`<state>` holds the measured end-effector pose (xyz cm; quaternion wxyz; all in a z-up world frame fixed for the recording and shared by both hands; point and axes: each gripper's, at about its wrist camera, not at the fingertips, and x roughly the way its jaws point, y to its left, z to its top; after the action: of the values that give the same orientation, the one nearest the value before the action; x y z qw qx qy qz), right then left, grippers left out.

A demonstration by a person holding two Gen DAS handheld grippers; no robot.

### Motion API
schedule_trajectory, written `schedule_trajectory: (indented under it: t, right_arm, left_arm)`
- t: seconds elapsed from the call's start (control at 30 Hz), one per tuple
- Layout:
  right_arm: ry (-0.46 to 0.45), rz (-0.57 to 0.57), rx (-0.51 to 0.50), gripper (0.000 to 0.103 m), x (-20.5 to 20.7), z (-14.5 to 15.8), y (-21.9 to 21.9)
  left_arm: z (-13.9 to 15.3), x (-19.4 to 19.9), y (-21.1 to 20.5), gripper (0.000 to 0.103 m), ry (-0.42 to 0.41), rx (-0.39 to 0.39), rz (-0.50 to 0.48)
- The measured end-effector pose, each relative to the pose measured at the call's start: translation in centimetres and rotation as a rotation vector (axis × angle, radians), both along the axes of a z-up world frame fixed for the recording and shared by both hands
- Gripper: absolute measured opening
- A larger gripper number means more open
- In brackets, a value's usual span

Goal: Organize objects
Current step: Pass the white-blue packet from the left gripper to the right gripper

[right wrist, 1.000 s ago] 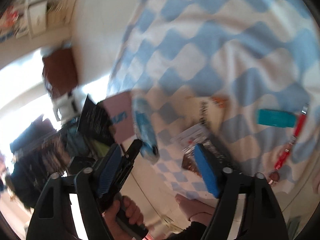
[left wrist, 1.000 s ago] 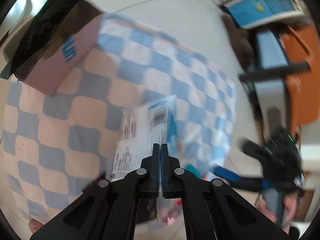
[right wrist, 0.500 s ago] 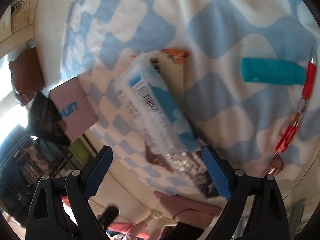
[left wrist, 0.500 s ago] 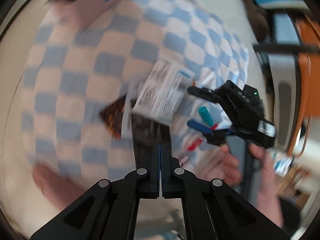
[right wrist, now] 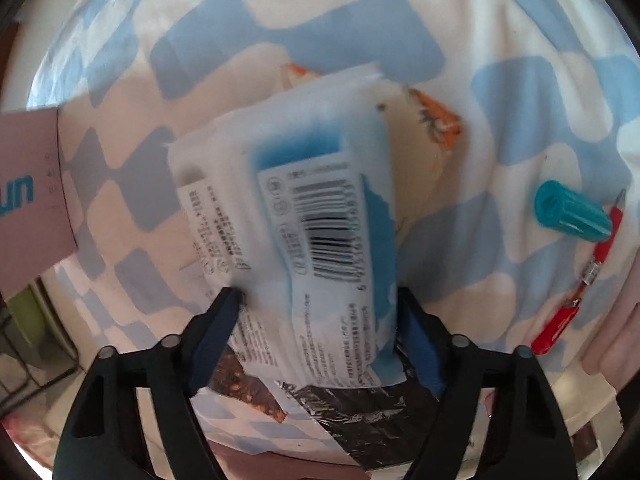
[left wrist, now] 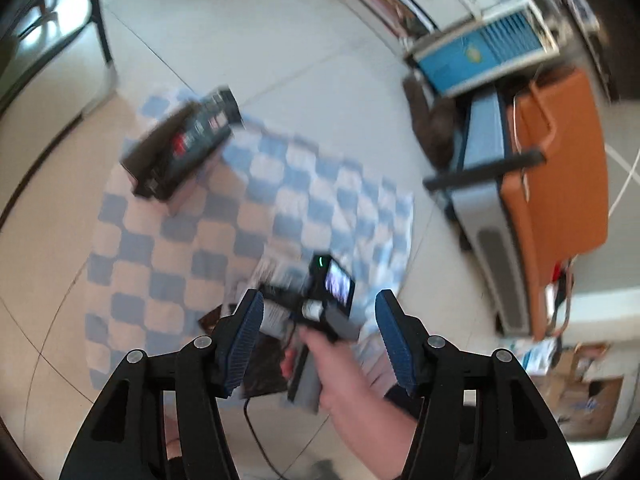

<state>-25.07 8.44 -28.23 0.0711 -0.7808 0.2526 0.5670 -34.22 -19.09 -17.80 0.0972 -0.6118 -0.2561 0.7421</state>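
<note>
A white and blue packet with a barcode point(right wrist: 316, 216) lies on the blue-and-white checked cloth point(right wrist: 320, 12), on top of dark snack wrappers point(right wrist: 360, 408). My right gripper point(right wrist: 318, 316) is open, its fingers on either side of the packet's near end. A teal cap point(right wrist: 572, 214) and a red pen point(right wrist: 580, 280) lie to the right. My left gripper point(left wrist: 318, 328) is open and empty, held high above the cloth point(left wrist: 280, 184). Below it I see the right gripper's body point(left wrist: 328, 292) in a hand.
A pink box point(right wrist: 28, 196) stands at the cloth's left; in the left wrist view a dark open box point(left wrist: 180, 148) sits at the cloth's far corner. An orange chair point(left wrist: 560, 184) and a grey unit point(left wrist: 488, 216) stand to the right on the tiled floor.
My left gripper has opened, let go of the packet and drawn back upward. My right gripper has come down around the packet, which now lies on the wrappers.
</note>
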Motion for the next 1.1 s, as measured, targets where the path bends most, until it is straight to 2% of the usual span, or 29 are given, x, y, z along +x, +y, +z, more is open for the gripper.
schedule_trajectory:
  t: [0.03,0.07,0.1,0.13,0.27,0.4,0.5,0.57,0.63,0.7,0.77,0.87,0.97,1.1]
  right_arm:
    - [-0.002,-0.017,-0.029,0.043,0.1,0.2,0.1]
    - [0.000,-0.052,-0.077,0.037,0.2,0.4,0.6]
    - [0.000,-0.076,-0.122,0.025,0.4,0.7,1.1]
    - [0.008,-0.091,-0.161,0.022,0.5,1.1,1.6]
    - [0.087,-0.067,-0.189,0.017,0.2,4.0,3.5]
    - [0.127,-0.145,-0.275,0.014,0.5,6.4,5.5]
    - [0.173,-0.196,-0.347,0.014,0.7,9.4,6.0]
    - [0.217,-0.183,-0.391,0.014,0.2,11.8,5.2]
    - [0.258,-0.161,-0.428,0.013,-0.7,14.1,4.1]
    - [0.313,-0.127,-0.469,0.013,-1.5,17.2,2.5]
    - [0.358,-0.069,-0.487,0.013,-2.3,20.1,-0.4]
    - [0.402,0.042,-0.481,0.013,-5.1,23.8,-4.8]
    - [0.421,0.133,-0.426,0.013,-8.5,25.8,-9.1]
    - [0.359,0.174,-0.217,0.013,-12.5,23.7,-14.4]
  left_arm:
    - [0.8,-0.2,-1.1,0.056,0.017,0.008,0.033]
    - [1.4,-0.2,-2.0,0.056,0.033,0.023,0.056]
    - [2.1,-0.2,-3.0,0.056,0.051,0.046,0.076]
    - [2.7,-0.1,-4.0,0.057,0.071,0.064,0.105]
    - [3.1,1.8,-7.2,0.057,0.095,0.117,0.198]
    - [1.7,3.7,-9.8,0.057,0.064,0.215,0.296]
    - [0.2,5.3,-12.6,0.057,0.040,0.335,0.439]
    - [-1.1,6.3,-14.5,0.057,0.017,0.414,0.561]
    - [-1.9,7.3,-16.1,0.057,-0.030,0.429,0.607]
    - [-1.7,8.2,-17.3,0.057,-0.021,0.406,0.654]
    - [-0.3,9.1,-18.4,0.057,0.010,0.384,0.677]
    - [1.7,9.7,-19.0,0.057,0.061,0.345,0.662]
    - [3.0,10.0,-19.0,0.057,0.097,0.309,0.657]
    - [2.9,10.5,-18.6,0.057,0.091,0.341,0.638]
